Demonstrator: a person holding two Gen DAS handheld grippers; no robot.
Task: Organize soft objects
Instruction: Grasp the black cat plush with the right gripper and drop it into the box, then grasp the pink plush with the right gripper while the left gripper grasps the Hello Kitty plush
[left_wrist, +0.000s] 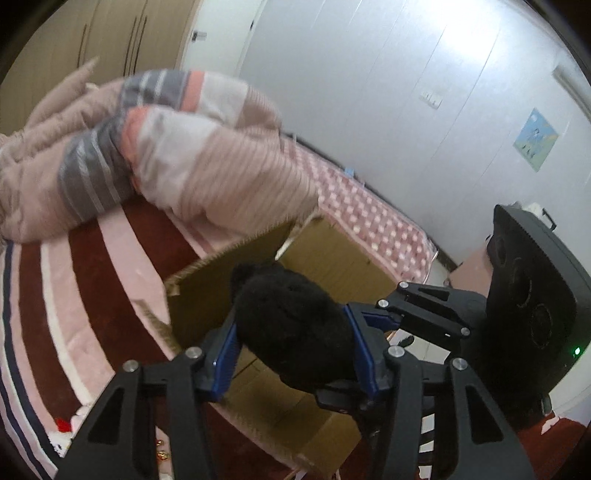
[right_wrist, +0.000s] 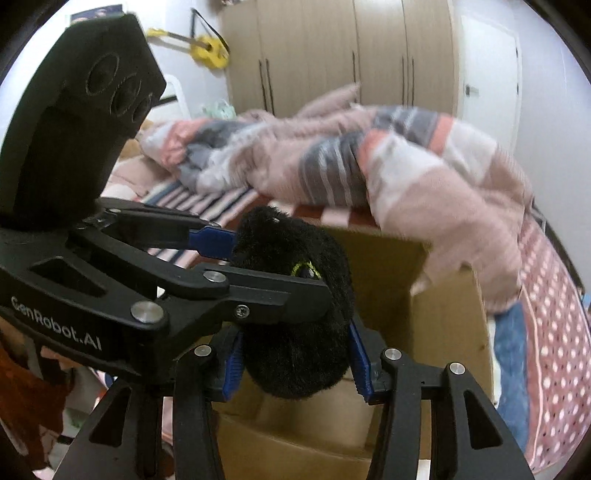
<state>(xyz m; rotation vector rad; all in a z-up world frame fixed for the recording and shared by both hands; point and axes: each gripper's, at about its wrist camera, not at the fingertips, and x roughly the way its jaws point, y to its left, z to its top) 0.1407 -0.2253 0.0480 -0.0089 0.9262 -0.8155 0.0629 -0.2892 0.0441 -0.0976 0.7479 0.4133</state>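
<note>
Room: a bed (left_wrist: 74, 288) with one striped quilt (left_wrist: 177, 147), upper left.
Box: one brown box (left_wrist: 332, 254), open, mid frame.
Toy: one black fuzzy toy (left_wrist: 291, 325) above the box; a yellow-green eye shows.
Left gripper (left_wrist: 295, 345): closed on toy.
Right gripper (right_wrist: 295, 360): closed on toy too.

place: home bedroom | evidence: bed (left_wrist: 85, 266), rumpled quilt (left_wrist: 207, 147), wardrobe (right_wrist: 332, 55)

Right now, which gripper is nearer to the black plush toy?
Neither left nor right: both are shut on the black plush toy. The left gripper clamps one part, and the right gripper clamps another, crossing it above the open cardboard box.
</note>
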